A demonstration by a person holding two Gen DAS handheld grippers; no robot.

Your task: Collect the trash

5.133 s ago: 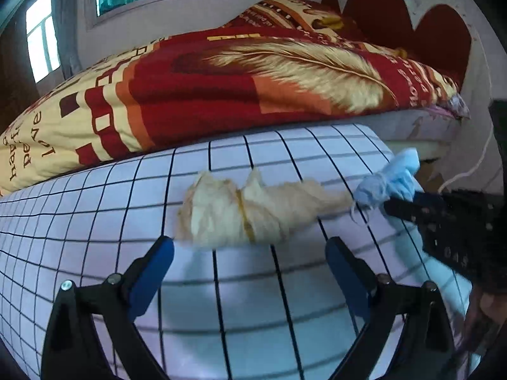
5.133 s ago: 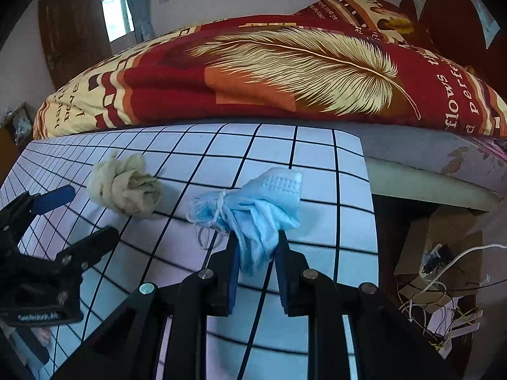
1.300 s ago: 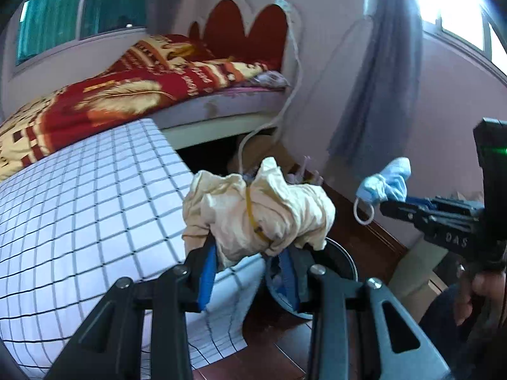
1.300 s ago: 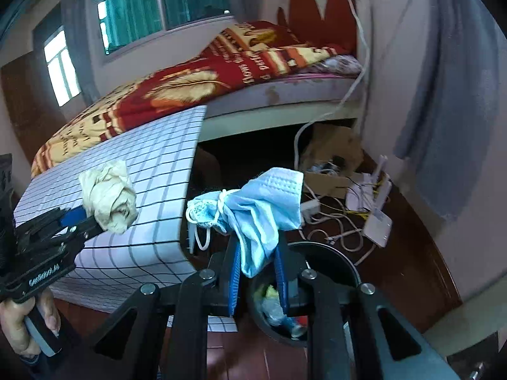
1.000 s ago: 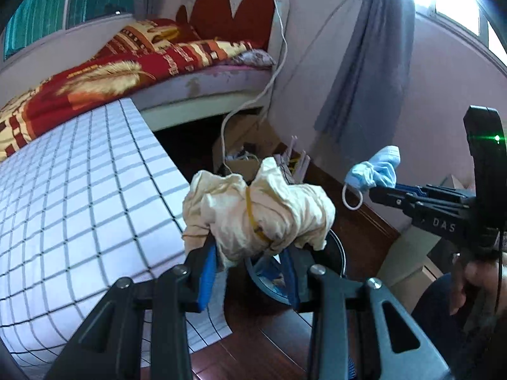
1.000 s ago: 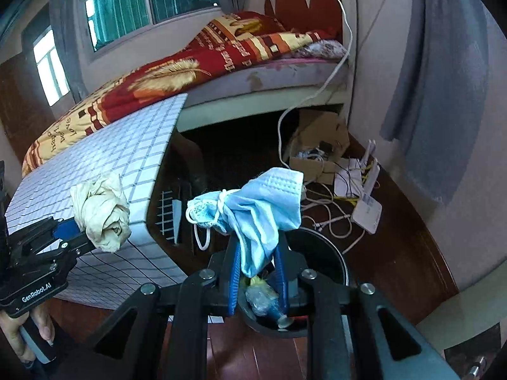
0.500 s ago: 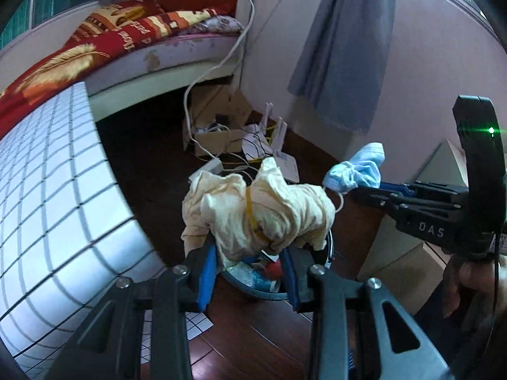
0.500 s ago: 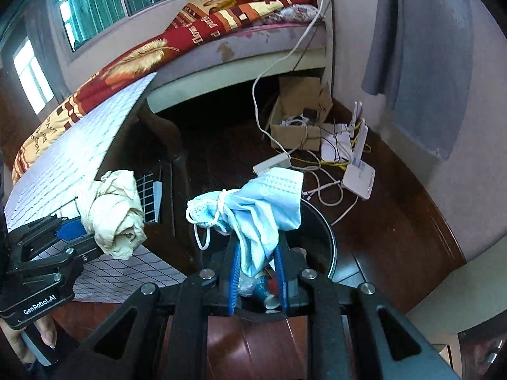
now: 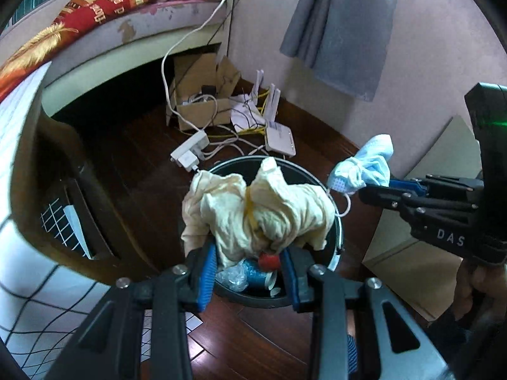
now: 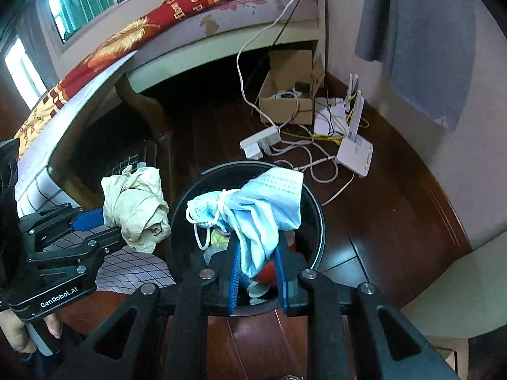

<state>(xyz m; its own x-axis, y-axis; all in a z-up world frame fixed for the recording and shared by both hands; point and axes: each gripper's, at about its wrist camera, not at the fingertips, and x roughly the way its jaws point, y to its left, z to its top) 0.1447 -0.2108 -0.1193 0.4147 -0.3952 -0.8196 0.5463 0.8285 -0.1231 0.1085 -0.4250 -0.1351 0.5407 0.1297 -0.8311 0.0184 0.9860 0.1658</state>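
My left gripper (image 9: pixel 250 272) is shut on a crumpled cream cloth wad (image 9: pixel 256 212) bound with a yellow band, held over a round black trash bin (image 9: pixel 336 240) on the floor. My right gripper (image 10: pixel 256 278) is shut on a crumpled blue face mask (image 10: pixel 263 209), also held above the bin (image 10: pixel 313 199). The bin holds a red object, cups and plastic wrap. The cloth wad (image 10: pixel 136 205) and left gripper (image 10: pixel 104 224) show at the left of the right wrist view; the mask (image 9: pixel 364 167) shows at the right of the left wrist view.
A checked tablecloth (image 9: pixel 19 243) covers a wooden table to the left. Behind the bin lie a power strip (image 10: pixel 259 141), cables, a white router (image 10: pixel 355 155) and a cardboard box (image 10: pixel 291 95). A bed with a red blanket (image 10: pixel 177 12) stands behind; a grey curtain (image 9: pixel 342 25) hangs at the right.
Both grippers have moved from the table out over the floor and tilted down, each with its piece of trash. The bin now lies directly beneath them.
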